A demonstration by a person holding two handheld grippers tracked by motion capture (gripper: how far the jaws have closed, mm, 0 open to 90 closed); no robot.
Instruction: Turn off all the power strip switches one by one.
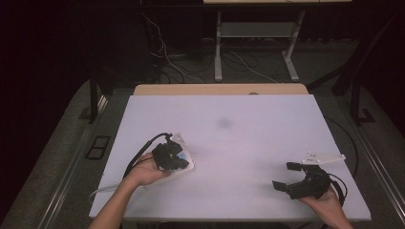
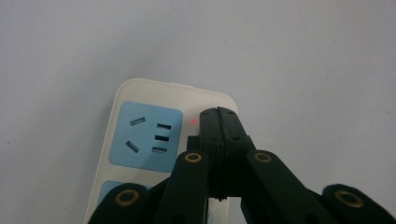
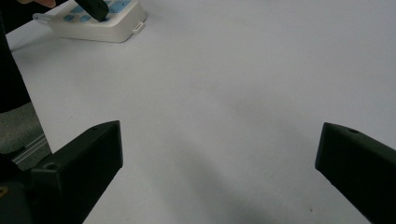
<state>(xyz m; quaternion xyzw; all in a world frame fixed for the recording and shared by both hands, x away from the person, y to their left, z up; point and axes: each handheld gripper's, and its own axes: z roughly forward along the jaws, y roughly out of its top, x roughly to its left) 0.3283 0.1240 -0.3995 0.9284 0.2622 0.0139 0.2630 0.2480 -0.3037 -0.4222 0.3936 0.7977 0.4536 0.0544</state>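
On the white counter [image 1: 239, 143], a white power strip [image 2: 140, 140] with blue socket faces lies near the left edge, toward the front. The left tool [image 2: 218, 116] is clenched, its jaws pressed together, its tip over the strip beside a small red light [image 2: 193, 122]. The right tool [image 1: 289, 175] hovers released, jaws wide apart, near the front right corner.

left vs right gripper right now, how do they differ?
Jaws: the left gripper has its jaws pressed together, while the right gripper has them spread wide.
Place: the left gripper's tips sit over the white power strip, beside its small red light; the right gripper is over bare table, apart from the strip.
Shared: both are black, two-jawed and hand-held.
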